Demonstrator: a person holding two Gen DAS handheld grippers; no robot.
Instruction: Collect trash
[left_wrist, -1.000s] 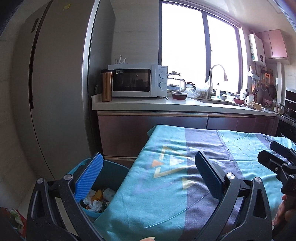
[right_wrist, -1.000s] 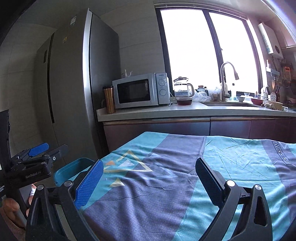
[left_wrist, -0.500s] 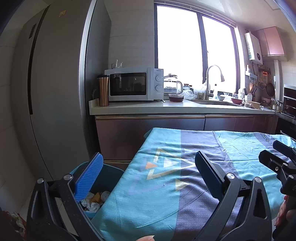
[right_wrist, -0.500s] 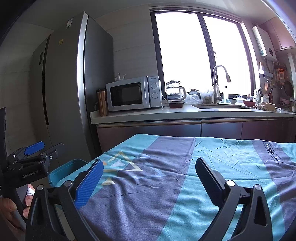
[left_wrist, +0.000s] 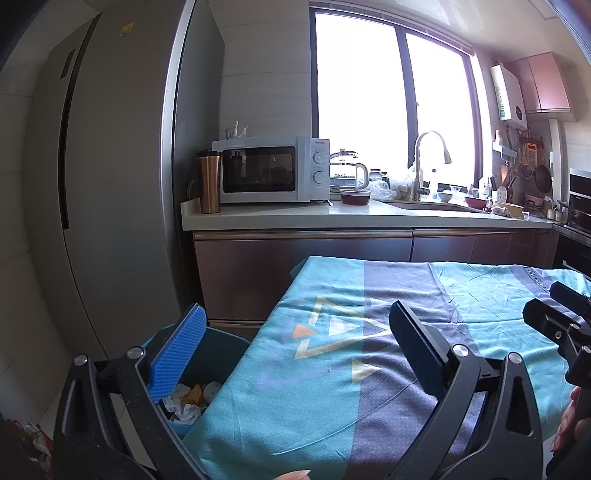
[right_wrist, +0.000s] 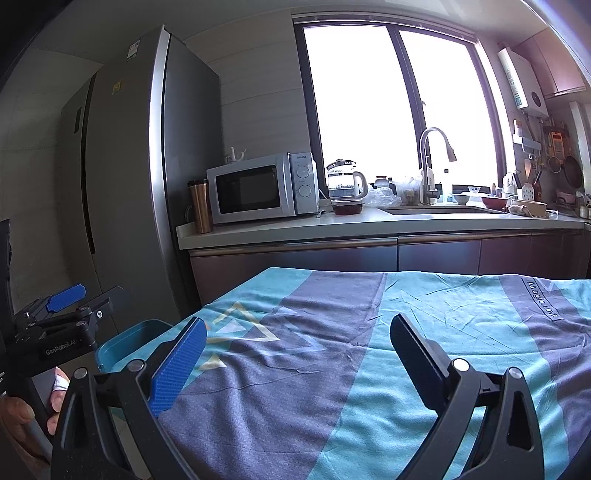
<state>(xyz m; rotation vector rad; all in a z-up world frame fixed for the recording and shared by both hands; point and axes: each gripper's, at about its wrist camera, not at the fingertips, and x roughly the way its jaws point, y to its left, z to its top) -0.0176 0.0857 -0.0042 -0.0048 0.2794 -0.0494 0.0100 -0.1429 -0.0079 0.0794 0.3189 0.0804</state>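
We hold our left gripper wide open with nothing in it, above the left edge of a table covered with a teal and grey tablecloth. Its left finger has a bright blue pad, and that finger hangs over a blue trash bin that stands on the floor just beside the table. Inside the bin we see the trash: crumpled white paper and some yellow and orange bits. Our right gripper is wide open too and holds nothing. It sits over the middle of the tablecloth, which has triangle shapes on it and looks a bit wrinkled. In the right wrist view we see the rim of the bin past the left side of the table, and the left gripper to the left of it, held by a hand. In the left wrist view the right gripper pokes in at the right edge, above the cloth. Behind the table runs a kitchen worktop with a white microwave, a copper travel mug to its left, a glass kettle and a tall tap by the bright window. A big grey fridge stands to the left of the worktop.
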